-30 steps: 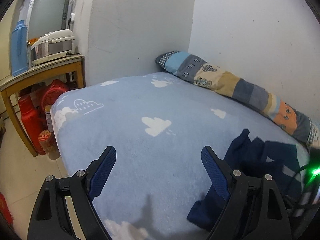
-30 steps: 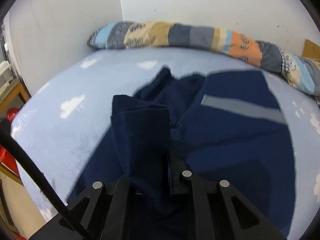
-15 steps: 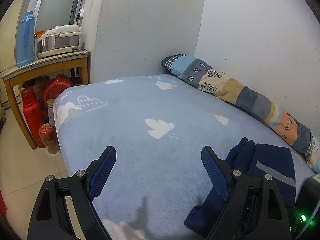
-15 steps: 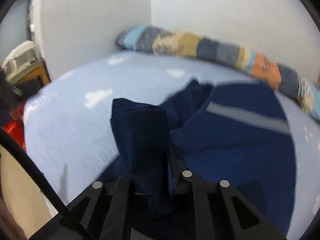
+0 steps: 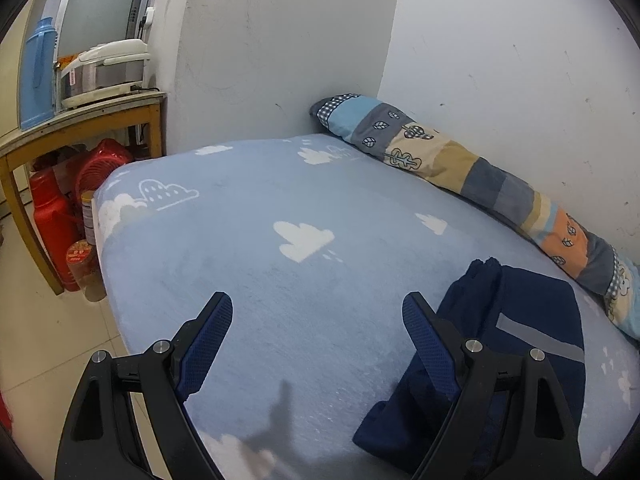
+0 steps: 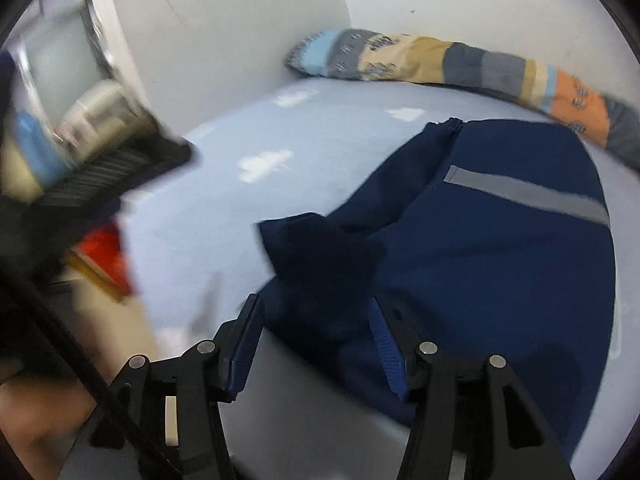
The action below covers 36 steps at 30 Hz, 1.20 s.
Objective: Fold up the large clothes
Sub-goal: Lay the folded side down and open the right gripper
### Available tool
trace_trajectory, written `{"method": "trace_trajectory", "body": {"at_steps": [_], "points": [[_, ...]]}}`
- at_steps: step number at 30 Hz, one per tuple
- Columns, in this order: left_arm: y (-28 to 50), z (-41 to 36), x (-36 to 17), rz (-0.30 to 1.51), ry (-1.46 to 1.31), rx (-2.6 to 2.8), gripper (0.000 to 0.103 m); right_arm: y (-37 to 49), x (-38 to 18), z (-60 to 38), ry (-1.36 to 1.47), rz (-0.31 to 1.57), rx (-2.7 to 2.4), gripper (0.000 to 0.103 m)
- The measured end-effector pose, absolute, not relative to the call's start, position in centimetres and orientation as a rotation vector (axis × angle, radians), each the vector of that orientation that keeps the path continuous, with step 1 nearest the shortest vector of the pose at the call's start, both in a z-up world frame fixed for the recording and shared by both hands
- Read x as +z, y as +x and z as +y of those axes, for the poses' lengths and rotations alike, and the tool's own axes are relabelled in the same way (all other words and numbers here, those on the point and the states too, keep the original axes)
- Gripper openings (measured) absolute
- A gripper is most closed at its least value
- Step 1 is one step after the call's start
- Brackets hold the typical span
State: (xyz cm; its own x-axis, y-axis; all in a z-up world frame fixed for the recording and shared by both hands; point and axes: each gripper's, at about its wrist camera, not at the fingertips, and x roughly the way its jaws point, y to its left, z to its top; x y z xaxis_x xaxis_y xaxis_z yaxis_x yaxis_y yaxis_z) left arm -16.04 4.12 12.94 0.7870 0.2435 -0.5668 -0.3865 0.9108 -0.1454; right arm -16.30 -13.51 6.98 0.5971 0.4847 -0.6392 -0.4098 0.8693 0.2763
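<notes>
A navy garment (image 5: 532, 320) with a grey stripe (image 6: 528, 194) lies folded on the right side of the light blue cloud-print bed sheet (image 5: 280, 280). In the right wrist view the garment (image 6: 500, 248) fills the right half. One loose navy corner (image 6: 320, 256) sticks up between the fingers of my right gripper (image 6: 314, 308). Its jaws are opening and the pads stand apart from the cloth on the left side. My left gripper (image 5: 316, 304) is open over bare sheet, with the garment just past its right finger (image 5: 428, 344).
A long patchwork bolster (image 5: 460, 164) lies along the wall at the back of the bed. Left of the bed stands a wooden table (image 5: 80, 120) with a rice cooker (image 5: 104, 68) and a blue flask (image 5: 36, 72). Red containers (image 5: 50, 232) sit under it. A person's leg (image 6: 36, 420) shows at the lower left.
My right gripper has opened and released the navy fold it held, and its view has swung to the left. The left gripper has barely moved.
</notes>
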Motion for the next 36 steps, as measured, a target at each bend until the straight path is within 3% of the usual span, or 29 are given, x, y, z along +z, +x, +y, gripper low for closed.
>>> {"method": "trace_trajectory", "body": {"at_steps": [6, 9, 12, 16, 22, 29, 31, 33, 36], "points": [[-15.8, 1.8, 12.7, 0.552, -0.276, 0.196, 0.086, -20.1, 8.5, -23.7, 0.29, 0.653, 0.334, 0.057], [-14.7, -1.4, 12.2, 0.594, -0.215, 0.041, 0.086, -20.7, 8.0, -27.3, 0.329, 0.646, 0.25, 0.036], [-13.2, -4.0, 11.7, 0.621, -0.152, -0.049, 0.086, -20.1, 7.5, -28.4, 0.357, 0.655, 0.239, 0.029], [-10.1, -2.4, 11.7, 0.678, -0.207, -0.168, 0.086, -20.8, 8.1, -27.2, 0.336, 0.651, 0.27, 0.029], [-7.6, 5.2, 8.2, 0.963, -0.541, -0.317, 0.086, -22.6, 8.1, -27.8, 0.305, 0.639, 0.289, 0.029], [-9.2, 5.0, 6.8, 0.995, -0.629, -0.447, 0.086, -24.0, 6.0, -28.3, 0.408, 0.693, 0.324, 0.029], [-9.2, 3.3, 7.1, 0.996, -0.579, -0.467, 0.079, -24.1, 5.6, -28.2, 0.426, 0.709, 0.328, 0.029], [-9.2, 2.4, 7.4, 1.006, -0.538, -0.479, 0.066, -24.3, 5.4, -28.1, 0.426, 0.716, 0.322, 0.029], [-8.8, 0.6, 7.3, 1.027, -0.458, -0.467, 0.06, -24.7, 5.4, -28.1, 0.405, 0.717, 0.304, 0.035]]}}
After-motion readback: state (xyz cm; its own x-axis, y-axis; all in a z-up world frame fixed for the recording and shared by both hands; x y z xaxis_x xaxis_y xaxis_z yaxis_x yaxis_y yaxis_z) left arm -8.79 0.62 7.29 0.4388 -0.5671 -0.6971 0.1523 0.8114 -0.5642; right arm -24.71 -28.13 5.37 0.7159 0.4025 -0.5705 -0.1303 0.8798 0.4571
